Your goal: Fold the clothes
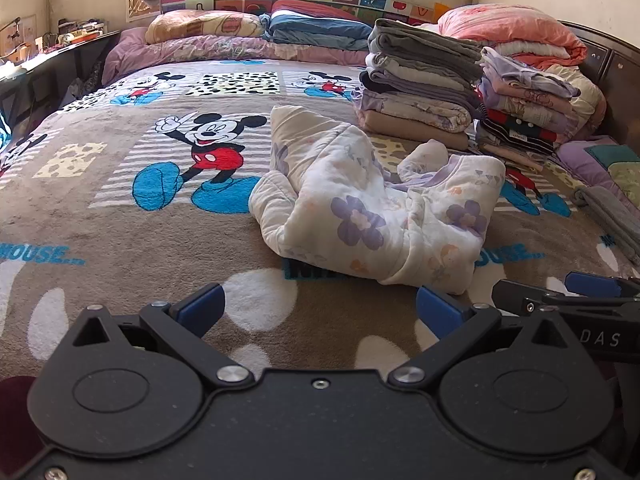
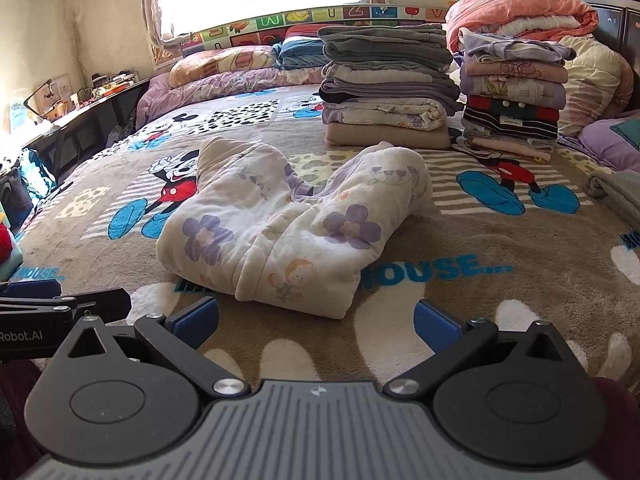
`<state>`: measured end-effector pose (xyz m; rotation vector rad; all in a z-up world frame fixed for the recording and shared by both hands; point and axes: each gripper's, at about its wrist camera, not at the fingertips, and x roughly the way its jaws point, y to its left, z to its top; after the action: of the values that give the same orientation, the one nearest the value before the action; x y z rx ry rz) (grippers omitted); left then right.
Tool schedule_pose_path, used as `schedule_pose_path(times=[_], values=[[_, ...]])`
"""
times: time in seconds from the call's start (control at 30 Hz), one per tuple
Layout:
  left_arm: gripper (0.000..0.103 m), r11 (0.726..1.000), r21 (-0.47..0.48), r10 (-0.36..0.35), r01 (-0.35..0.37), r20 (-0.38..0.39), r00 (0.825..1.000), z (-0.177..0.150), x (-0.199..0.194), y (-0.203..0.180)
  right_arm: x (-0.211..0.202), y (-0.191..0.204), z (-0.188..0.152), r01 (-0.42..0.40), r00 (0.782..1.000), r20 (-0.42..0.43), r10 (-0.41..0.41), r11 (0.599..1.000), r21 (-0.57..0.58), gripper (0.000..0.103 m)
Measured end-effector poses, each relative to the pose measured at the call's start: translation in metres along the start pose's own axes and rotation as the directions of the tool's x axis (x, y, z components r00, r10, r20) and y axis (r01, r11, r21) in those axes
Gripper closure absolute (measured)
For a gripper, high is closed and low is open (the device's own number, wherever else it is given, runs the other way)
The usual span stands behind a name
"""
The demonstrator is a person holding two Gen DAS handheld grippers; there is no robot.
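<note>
- Left tool [image 1: 318, 312]: jaws spread wide, nothing between them. Blue pads [image 1: 202, 308] hover over the blanket at the bed's near edge; the right pad sits just short of the garment's near hem, contact unclear.
- Right tool [image 2: 316, 320]: jaws also wide, holding nothing, not touching the garment. It sits beside the left tool at the near edge.
- Garment [image 1: 372, 208]: quilted, padded white cloth printed with purple flowers and small orange motifs. It lies loosely bundled in the middle of the bed, nearer the near edge, two puffy sleeves or legs pointing toward the far edge.
- Blanket [image 1: 120, 240]: brown fleece, fuzzy pile, cartoon mouse prints, blue lettering, white paw shapes.
- Stacks [image 2: 386, 84]: two piles of flat folded clothes toward the far right corner, grey, lilac, beige, striped.
- Pink quilt [image 2: 520, 12]: puffy, behind the stacks against a dark headboard [image 2: 612, 16].
</note>
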<state>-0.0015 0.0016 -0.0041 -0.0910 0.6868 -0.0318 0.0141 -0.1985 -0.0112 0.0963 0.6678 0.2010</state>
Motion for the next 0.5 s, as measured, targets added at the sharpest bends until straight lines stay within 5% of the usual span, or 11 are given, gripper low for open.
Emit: schedule_pose_path(times=[0.5], values=[[0.000,1.000,-0.003,-0.003,0.003,0.000,1.000,-0.0002,-0.0003,0.0005,0.0009,0.0006,-0.0009,-0.007,1.000,-0.006,0.007,1.000,-0.006,0.000]])
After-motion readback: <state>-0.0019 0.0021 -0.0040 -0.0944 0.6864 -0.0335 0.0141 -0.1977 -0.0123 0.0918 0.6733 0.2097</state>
